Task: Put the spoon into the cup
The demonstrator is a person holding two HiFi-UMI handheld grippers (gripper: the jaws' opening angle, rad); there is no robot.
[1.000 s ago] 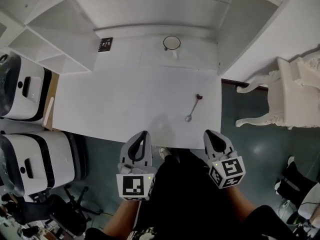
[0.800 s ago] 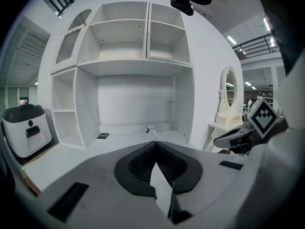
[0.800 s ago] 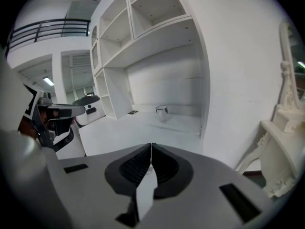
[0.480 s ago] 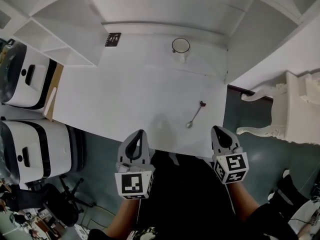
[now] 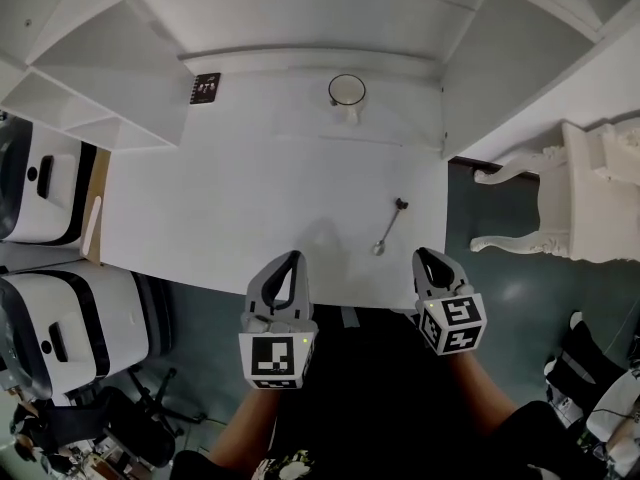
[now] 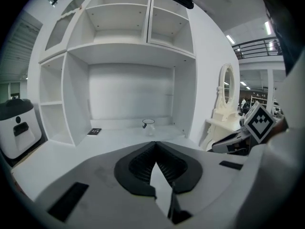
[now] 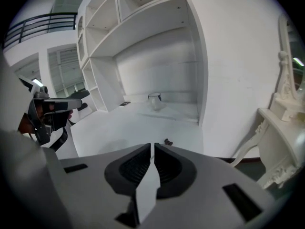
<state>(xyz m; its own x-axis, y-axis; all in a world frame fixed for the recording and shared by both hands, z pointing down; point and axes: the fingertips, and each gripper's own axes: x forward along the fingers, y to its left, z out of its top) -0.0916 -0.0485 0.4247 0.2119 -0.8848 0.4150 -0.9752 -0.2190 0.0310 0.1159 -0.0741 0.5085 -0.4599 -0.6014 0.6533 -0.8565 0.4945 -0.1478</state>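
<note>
L gripper (image 5: 289, 260), lower centre-left: jaws clenched, empty. Cup (image 5: 346, 90) upper centre, at back of table (image 5: 220, 208). Spoon (image 5: 388, 228) flat on table, right of centre, near front edge; prob. light, stiff, slippery; best taken mid-handle. R gripper (image 5: 427, 256), lower right: clenched, empty.

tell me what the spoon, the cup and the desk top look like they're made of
Spoon: likely metal; thin grey stem with a glint, and a dark knob of unclear material at the handle end.
Cup: seems clear glass; see-through wall with a dark rim, though small in view.
Desk top: matte white, perhaps painted wood or laminate; even, no grain.
</note>
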